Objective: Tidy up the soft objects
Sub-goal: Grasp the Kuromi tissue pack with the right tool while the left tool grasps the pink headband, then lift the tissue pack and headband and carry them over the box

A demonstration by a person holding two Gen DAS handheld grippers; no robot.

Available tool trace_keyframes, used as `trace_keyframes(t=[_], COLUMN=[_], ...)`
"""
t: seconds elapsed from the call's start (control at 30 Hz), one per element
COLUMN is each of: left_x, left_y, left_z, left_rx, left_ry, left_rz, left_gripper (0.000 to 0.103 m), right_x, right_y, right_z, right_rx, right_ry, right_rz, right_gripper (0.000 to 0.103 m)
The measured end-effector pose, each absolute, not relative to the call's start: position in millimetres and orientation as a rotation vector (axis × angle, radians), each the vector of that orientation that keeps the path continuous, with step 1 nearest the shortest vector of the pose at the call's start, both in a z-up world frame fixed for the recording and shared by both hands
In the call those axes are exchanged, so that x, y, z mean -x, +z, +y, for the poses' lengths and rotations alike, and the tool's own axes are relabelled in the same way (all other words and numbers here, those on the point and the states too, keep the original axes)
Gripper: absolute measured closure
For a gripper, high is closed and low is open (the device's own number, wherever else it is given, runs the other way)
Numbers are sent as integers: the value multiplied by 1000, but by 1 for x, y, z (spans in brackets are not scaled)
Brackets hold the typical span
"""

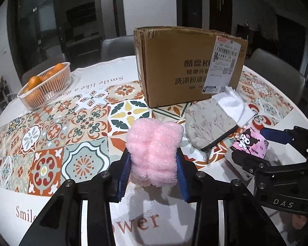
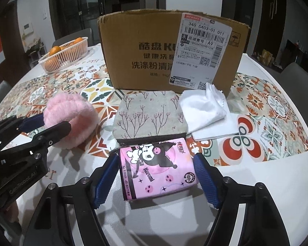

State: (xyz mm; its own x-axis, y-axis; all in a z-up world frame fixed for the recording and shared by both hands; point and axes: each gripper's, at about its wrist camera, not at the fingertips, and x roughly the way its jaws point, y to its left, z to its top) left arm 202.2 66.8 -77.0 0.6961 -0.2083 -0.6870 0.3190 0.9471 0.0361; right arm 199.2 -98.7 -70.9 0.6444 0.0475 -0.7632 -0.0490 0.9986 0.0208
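Observation:
My left gripper is shut on a fluffy pink cloth, held just above the table; it also shows in the right wrist view. My right gripper is shut on a pink Kuromi tissue pack, its blue pads pressing both sides; the pack also shows in the left wrist view. A grey floral pouch lies just beyond the pack. A folded white cloth lies to its right. An open cardboard box stands behind them.
A white basket of oranges stands at the far left of the round table, on a patterned tablecloth. Grey chairs surround the table. The left gripper body sits close at the left of the right wrist view.

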Motion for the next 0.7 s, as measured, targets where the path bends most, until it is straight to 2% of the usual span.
trace_keyframes(t=[0.7], left_x=[-167], left_y=[-12], left_z=[55], left_rx=[-69], left_ry=[-259], left_rz=[629], left_gripper=[63], right_x=[-167], right_y=[-10], right_z=[-121], right_rx=[-62], right_ry=[54], right_rz=[702], right_gripper=[28])
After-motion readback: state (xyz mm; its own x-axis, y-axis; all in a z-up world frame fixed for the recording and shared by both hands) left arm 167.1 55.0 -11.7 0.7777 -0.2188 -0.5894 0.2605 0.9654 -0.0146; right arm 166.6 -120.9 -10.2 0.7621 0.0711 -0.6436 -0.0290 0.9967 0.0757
